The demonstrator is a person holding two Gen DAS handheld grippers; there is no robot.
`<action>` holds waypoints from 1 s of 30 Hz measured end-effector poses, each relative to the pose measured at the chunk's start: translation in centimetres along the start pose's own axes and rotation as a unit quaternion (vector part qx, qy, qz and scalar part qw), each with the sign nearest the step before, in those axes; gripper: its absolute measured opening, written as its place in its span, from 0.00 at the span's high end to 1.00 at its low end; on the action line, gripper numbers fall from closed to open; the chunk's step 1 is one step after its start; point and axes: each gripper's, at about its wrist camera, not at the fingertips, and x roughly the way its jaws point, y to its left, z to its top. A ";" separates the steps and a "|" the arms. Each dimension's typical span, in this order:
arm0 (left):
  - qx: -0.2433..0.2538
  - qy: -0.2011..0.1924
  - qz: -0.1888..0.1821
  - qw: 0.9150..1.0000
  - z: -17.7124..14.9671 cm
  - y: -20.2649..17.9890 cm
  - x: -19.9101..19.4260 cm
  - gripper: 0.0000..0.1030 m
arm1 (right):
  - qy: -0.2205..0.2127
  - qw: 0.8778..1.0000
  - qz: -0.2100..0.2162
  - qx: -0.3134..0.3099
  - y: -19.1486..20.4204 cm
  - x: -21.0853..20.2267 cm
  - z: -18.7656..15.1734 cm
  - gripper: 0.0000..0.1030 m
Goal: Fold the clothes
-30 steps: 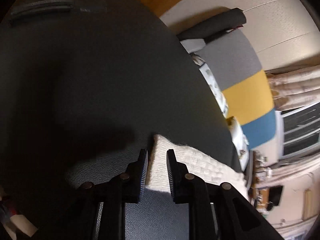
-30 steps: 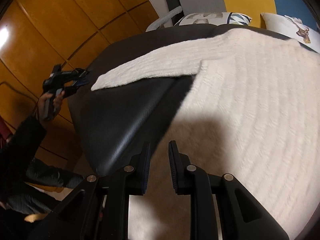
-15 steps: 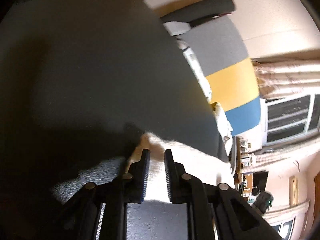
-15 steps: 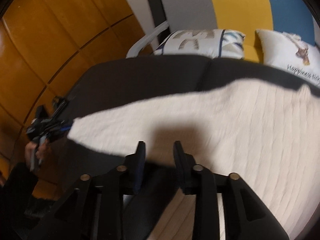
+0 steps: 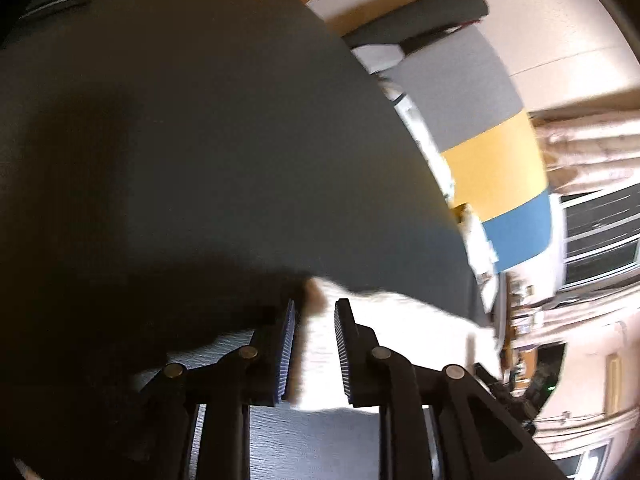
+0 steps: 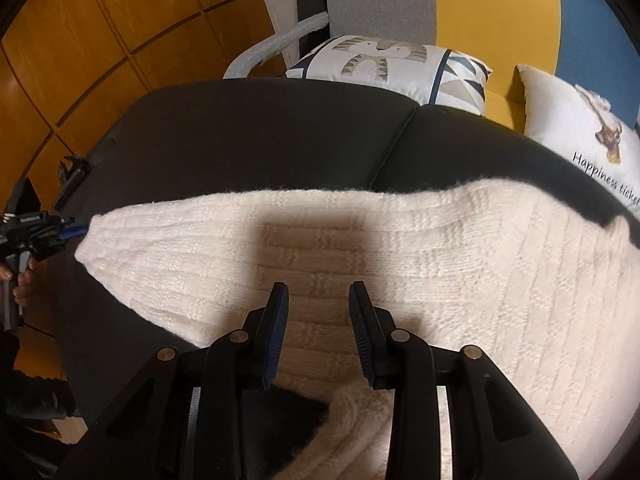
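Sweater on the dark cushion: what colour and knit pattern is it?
The sweater is cream white, with a textured knit of blocks and diagonal ribs. Right wrist view shows it best.

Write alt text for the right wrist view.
A cream knitted sweater lies spread over a dark sofa seat, its sleeve reaching left to the left gripper. The right gripper hovers open above the knit, casting a shadow on it. Two printed cushions lean against a grey, yellow and blue backrest.
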 end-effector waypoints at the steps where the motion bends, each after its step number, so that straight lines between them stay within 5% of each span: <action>1: 0.008 0.001 0.002 1.000 0.0 -0.4 0.2 0.82 | 0.000 1.000 0.001 0.000 0.0 0.1 0.0 0.66; 4: 0.043 0.019 -0.007 0.999 -0.7 -2.5 1.4 0.82 | 0.002 1.000 0.001 0.002 -0.1 0.8 0.0 0.66; 5: 0.067 0.010 0.009 0.998 -1.2 -3.4 1.3 0.90 | 0.002 1.000 0.000 0.003 -0.1 1.0 0.0 0.66; 8: 0.137 -0.044 0.075 0.987 -2.7 -6.3 0.7 0.94 | 0.003 1.000 -0.002 -0.001 0.1 1.3 0.2 0.66; 11: 0.116 -0.097 0.120 0.981 -3.6 -5.8 -0.9 0.94 | 0.002 1.000 0.006 0.005 0.6 1.9 0.4 0.64; 13: 0.095 -0.097 0.159 0.978 -3.9 -4.1 -0.5 0.94 | 0.003 1.000 0.009 -0.008 1.5 2.7 0.3 0.64; 19: 0.076 -0.081 0.186 0.976 -3.4 -4.4 0.1 0.87 | 0.000 1.000 0.029 0.008 1.8 3.4 0.3 0.62; 22: 0.066 -0.124 0.207 0.968 -3.6 -6.3 -1.4 0.89 | 0.002 0.998 0.055 0.027 0.6 2.0 0.3 0.62; 25: 0.107 -0.165 0.185 0.963 -5.1 -9.1 -2.3 0.85 | -0.055 0.996 0.050 0.040 -1.2 -1.7 -0.1 0.62; 30: 0.129 -0.093 0.248 0.956 -5.3 -9.2 3.3 0.85 | -0.068 0.991 -0.016 0.111 -6.5 -3.5 -1.4 0.55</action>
